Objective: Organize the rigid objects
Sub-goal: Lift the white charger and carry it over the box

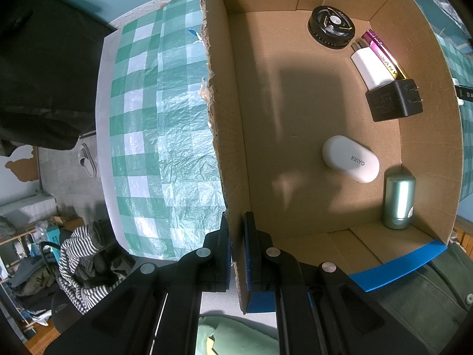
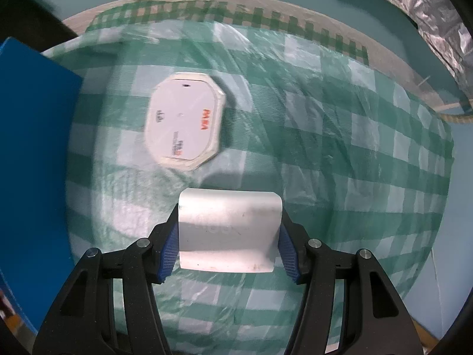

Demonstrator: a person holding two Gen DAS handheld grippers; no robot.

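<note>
A: Where is the white block sitting?
B: The right gripper (image 2: 229, 250) is clamping the white rectangular block (image 2: 229, 230) between both pads, above the checked tablecloth (image 2: 340, 153).
A: And the left?
B: The left gripper (image 1: 238, 254) is pinching the cardboard box (image 1: 227, 148) wall, jaws together.

Blurred print on white octagonal box (image 2: 184, 124)

Lived-in home: checked tablecloth (image 1: 153, 124), clothes pile (image 1: 79, 263).
</note>
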